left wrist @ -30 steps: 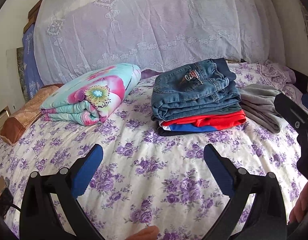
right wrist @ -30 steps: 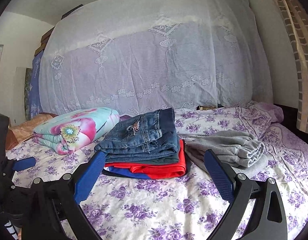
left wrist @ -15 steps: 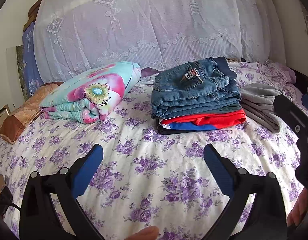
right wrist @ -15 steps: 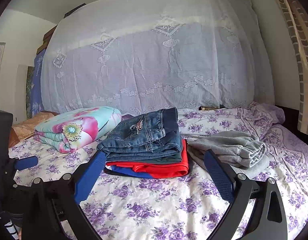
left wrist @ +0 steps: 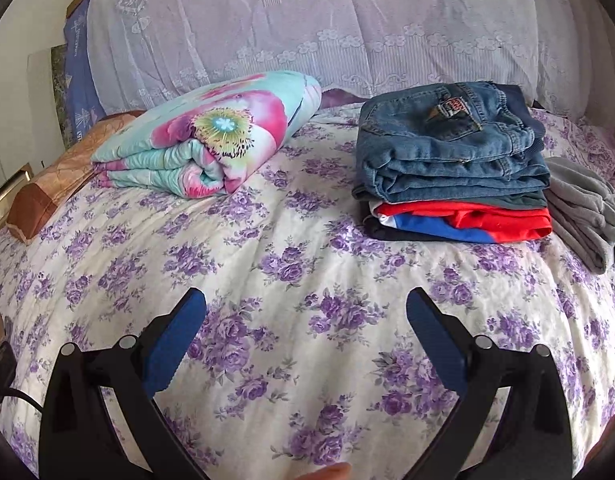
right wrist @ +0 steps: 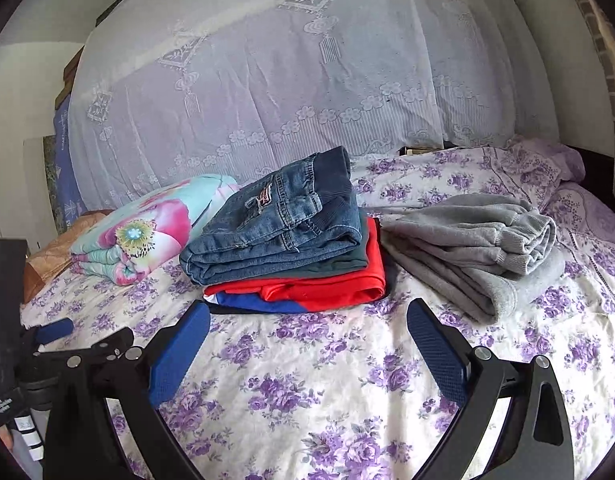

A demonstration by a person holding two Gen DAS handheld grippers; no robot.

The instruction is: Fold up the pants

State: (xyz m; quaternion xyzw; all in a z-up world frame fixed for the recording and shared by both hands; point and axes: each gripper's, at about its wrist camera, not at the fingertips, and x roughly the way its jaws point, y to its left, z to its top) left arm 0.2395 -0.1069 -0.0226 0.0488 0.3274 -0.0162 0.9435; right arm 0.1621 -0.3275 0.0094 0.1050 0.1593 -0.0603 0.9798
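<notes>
Folded blue jeans (left wrist: 447, 152) lie on top of a stack with red and blue garments (left wrist: 463, 222) on the bed, right of centre. They also show in the right wrist view (right wrist: 283, 224). Loosely folded grey sweatpants (right wrist: 475, 240) lie to the right of the stack, seen at the edge of the left wrist view (left wrist: 583, 208). My left gripper (left wrist: 305, 312) is open and empty over bare bedspread, short of the stack. My right gripper (right wrist: 307, 320) is open and empty, just in front of the stack. The left gripper shows at the left of the right wrist view (right wrist: 55, 332).
The bed has a white bedspread with purple flowers (left wrist: 267, 280). A rolled floral quilt (left wrist: 211, 140) lies at the back left, with a brown pillow (left wrist: 47, 184) beside it. A lace-covered pile (right wrist: 287, 80) stands behind the clothes.
Both grippers have moved slightly closer to the clothes and stay open. The right gripper no longer shows at the right edge of the left wrist view.
</notes>
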